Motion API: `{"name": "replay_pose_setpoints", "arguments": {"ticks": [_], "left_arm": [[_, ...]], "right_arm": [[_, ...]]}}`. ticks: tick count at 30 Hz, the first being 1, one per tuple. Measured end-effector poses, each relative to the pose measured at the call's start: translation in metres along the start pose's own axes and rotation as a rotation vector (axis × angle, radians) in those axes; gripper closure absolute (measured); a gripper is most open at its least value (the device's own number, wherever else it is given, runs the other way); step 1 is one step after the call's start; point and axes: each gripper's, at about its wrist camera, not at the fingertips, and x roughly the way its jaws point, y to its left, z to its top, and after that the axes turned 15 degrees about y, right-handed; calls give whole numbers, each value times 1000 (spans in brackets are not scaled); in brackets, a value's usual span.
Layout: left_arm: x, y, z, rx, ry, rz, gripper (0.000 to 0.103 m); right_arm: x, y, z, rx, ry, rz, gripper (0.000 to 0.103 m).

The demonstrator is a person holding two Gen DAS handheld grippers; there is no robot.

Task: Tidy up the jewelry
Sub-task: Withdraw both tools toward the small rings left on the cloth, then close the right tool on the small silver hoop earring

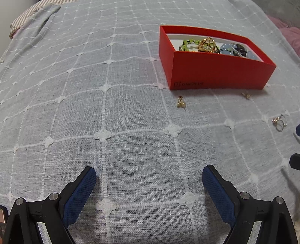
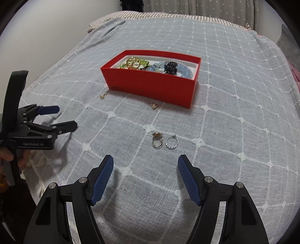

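Note:
A red box [image 1: 217, 75] [image 2: 150, 88] stands on the bed and holds a green bead bracelet [image 1: 187, 44], a gold piece [image 1: 207, 45], pale blue beads and a dark clip [image 2: 170, 67]. Two small gold earrings [image 1: 181, 102] [image 1: 246, 95] lie in front of it; they also show in the right wrist view [image 2: 102, 96] [image 2: 154, 105]. A gold ring [image 2: 157, 139] and a silver ring [image 2: 171, 143] lie side by side just ahead of my right gripper [image 2: 145, 167], which is open and empty. My left gripper [image 1: 149, 178] [image 2: 66, 117] is open and empty, left of the box.
The bed is covered by a grey-blue cloth with a white grid [image 1: 131, 131] [image 2: 234, 122]. A striped pillow [image 2: 116, 16] lies at the far end. The bed's left edge [image 2: 35, 165] drops off beside my left gripper.

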Motion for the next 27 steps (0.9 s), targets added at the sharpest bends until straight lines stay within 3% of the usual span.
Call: {"name": "replay_pose_setpoints", "arguments": {"ticks": [7,12,22,27], "left_arm": [[-2,-14,2,44,-3,-19,8],[-2,-24,1,66,0,-22,8],[-4,-44,-2,106,5,-54,8],[-4,-53,-2,120,5,-66,8]], "right_arm": [[3,-11,2,5,-26,-72,30],[7,-23,2,-27,-16,-132,50],[18,-26,14,-61,-35,-162,61],[22,-21,19,-100,-39,-169,75]]}}
